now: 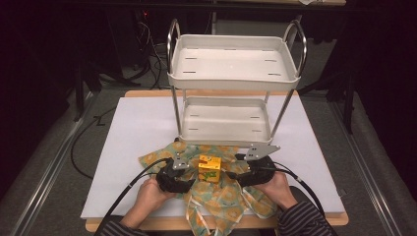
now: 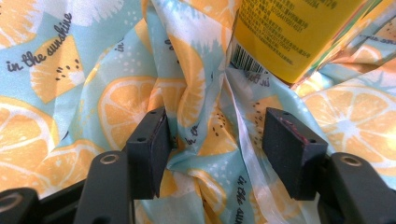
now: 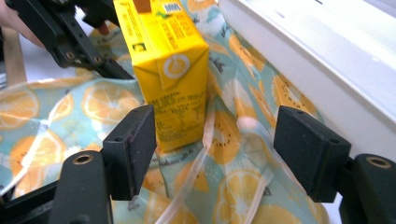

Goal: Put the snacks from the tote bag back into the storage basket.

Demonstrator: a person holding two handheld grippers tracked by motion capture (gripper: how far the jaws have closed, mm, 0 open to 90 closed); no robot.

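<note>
A white table carries a two-tier rack and an orange-print cloth.

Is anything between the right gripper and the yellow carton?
Nothing visible. The right gripper stands open, and the carton sits upright on the cloth just ahead of its jaws, nearer the left one.

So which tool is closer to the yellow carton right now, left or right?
Roughly level, the left perhaps slightly nearer. The left tool sits just left of the carton, open over bunched cloth. The right tool sits just right of it, open and not touching.
</note>
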